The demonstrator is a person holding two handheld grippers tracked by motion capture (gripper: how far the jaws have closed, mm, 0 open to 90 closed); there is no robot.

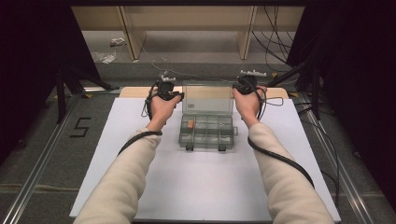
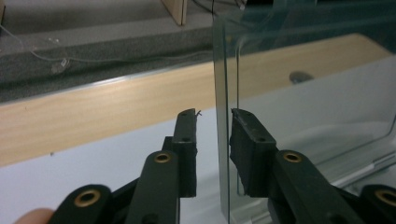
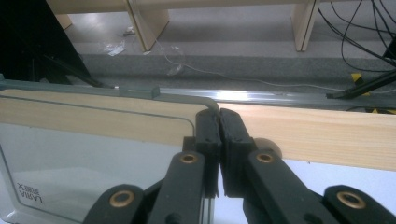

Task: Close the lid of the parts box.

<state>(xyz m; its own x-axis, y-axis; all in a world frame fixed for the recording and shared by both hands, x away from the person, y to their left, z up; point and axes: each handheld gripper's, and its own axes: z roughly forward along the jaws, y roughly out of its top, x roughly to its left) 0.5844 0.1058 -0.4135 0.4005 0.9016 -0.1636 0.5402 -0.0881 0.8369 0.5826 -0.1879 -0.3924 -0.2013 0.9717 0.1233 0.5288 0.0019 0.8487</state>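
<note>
- Plastic of the clear organizer box [image 1: 206, 132] looked thin, light, stiff and slick; it sat mid-surface [image 1: 201, 186], its lid [image 1: 208, 97] standing upright at the far side.
- Best hold, I judged: the lid's side edges near the top corners, pinched gently, since thin sheet could flex or crack.
- Right gripper [image 3: 218, 122] had its fingers clenched on the lid's right corner.
- Left gripper [image 2: 213, 133] straddled the left edge, fingers released, gaps showing on both sides.
- Both forearms reached forward, hands level at lid height.

The organizer box [image 1: 206, 132] and its raised lid [image 3: 93, 168] look like clear, glossy plastic. The table [image 1: 196, 182] has a matt white top and a pale wood edge [image 2: 93, 116].
</note>
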